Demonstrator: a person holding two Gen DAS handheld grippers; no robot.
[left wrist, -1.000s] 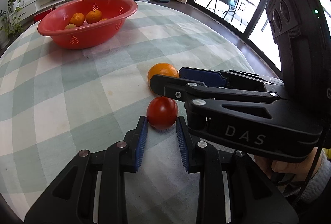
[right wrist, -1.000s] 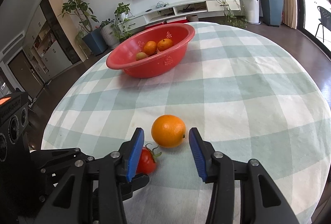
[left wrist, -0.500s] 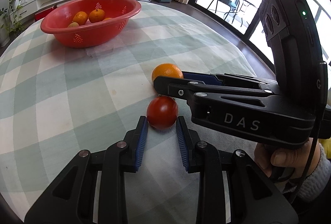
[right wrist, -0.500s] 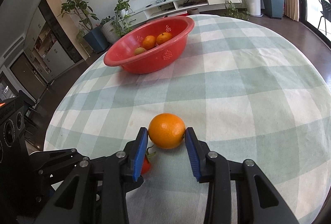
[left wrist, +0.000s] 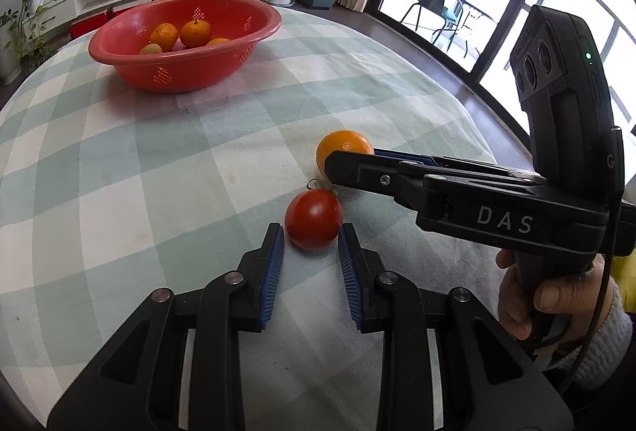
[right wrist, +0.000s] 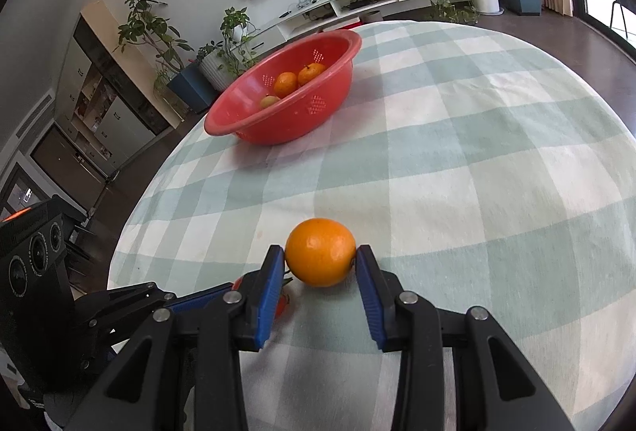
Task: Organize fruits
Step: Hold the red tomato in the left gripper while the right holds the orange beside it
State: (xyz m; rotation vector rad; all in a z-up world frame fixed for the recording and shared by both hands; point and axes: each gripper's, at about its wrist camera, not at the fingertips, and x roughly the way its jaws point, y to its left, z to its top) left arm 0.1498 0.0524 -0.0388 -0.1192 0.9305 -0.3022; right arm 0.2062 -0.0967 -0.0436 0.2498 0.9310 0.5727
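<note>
A red tomato [left wrist: 314, 219] lies on the checked tablecloth between the blue pads of my left gripper [left wrist: 311, 232]; the right pad touches it, a small gap shows on the left. My right gripper [right wrist: 320, 257] is shut on an orange [right wrist: 320, 252], lifted a little above the cloth; the orange also shows in the left wrist view [left wrist: 342, 148] behind the right gripper's finger. The tomato [right wrist: 280, 305] is mostly hidden behind the right gripper's left finger. A red basket [left wrist: 185, 41] holding several oranges stands at the far side, also in the right wrist view [right wrist: 284, 101].
The round table [right wrist: 477, 160] drops off at its right and left edges. The left gripper's body [right wrist: 35, 296] sits close on the left of the right gripper. Plants, a TV shelf and glass doors stand beyond the table.
My right gripper closed on the orange and lifted it slightly. My left gripper stayed around the tomato, its pads about as far apart as before.
</note>
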